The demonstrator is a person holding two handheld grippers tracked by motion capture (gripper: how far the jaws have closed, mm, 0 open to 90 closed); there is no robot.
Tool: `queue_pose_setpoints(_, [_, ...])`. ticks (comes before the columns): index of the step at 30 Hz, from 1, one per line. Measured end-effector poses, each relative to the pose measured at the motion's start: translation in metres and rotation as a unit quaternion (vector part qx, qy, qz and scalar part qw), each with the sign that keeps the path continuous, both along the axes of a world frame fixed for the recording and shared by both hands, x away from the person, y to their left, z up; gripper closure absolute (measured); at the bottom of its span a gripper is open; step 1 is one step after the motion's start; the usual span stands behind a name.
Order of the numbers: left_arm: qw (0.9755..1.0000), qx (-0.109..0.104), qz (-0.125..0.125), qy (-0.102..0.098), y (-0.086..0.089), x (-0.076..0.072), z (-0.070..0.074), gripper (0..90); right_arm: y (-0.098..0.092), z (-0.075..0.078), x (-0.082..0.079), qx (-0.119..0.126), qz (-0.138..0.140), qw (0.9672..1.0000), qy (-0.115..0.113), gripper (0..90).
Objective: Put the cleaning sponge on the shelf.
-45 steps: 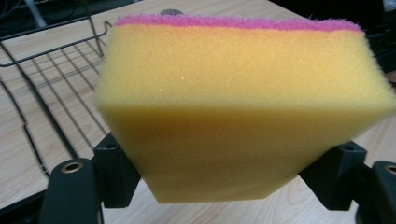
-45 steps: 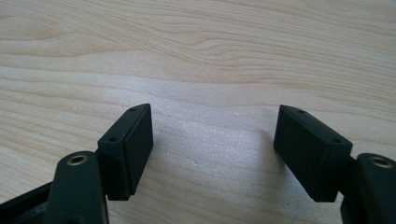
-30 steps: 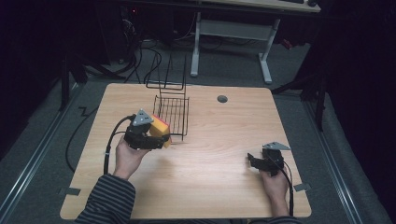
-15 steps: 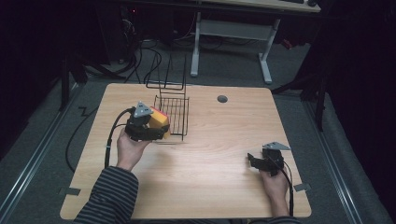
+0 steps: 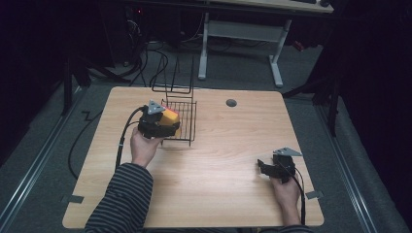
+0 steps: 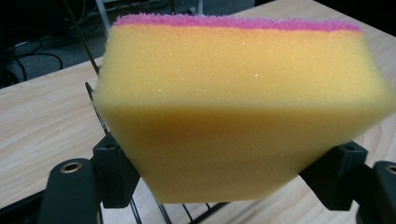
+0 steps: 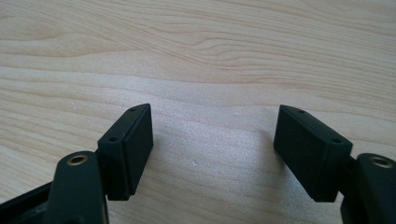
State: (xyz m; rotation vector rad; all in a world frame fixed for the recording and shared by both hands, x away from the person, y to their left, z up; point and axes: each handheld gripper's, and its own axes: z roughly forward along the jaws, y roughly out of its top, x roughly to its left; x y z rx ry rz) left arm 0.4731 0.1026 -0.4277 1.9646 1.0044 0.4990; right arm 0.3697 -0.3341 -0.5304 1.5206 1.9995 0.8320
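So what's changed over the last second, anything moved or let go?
The left gripper, shut on the yellow sponge, has carried it away from the person and up against the wire rack. Nothing was let go. The right gripper stayed put, open over the table; the rack hasn't shifted.

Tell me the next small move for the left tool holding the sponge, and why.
Probably lower it a little further and open over the black wire rack. The left tool is shut on the yellow foam sponge with a pink scrub layer, which hangs at the rack's edge, wires visible just beneath it. The right tool rests open on the wooden table.
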Motion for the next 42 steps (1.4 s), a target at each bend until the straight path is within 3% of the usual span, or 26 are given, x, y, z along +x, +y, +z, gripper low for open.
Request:
queue_pose_setpoints(5, [0.9998, 0.000, 0.014, 0.011, -0.001, 0.011, -0.008, 24.6, 0.000, 0.000, 0.000, 0.000, 0.000, 1.0000, 0.000, 28.6])
queue_pose_setpoints(12, [0.9998, 0.014, 0.012, 0.006, -0.012, 0.020, -0.011, 24.6, 0.000, 0.000, 0.000, 0.000, 0.000, 1.0000, 0.000, 28.6])
queue_pose_setpoints(16, [0.9999, 0.006, 0.015, 0.003, -0.016, 0.023, -0.014, 24.6, 0.000, 0.000, 0.000, 0.000, 0.000, 1.0000, 0.000, 28.6])
queue_pose_setpoints(31, [0.9994, 0.016, 0.025, 0.020, -0.029, 0.043, -0.023, 24.3, 0.000, 0.000, 0.000, 0.000, -0.001, 1.0000, 0.000, 28.6])
queue_pose_setpoints(42, [0.9981, 0.025, 0.040, 0.040, -0.027, 0.052, -0.035, 23.5, 0.000, 0.000, 0.000, 0.000, 0.000, 1.0000, 0.000, 28.6])
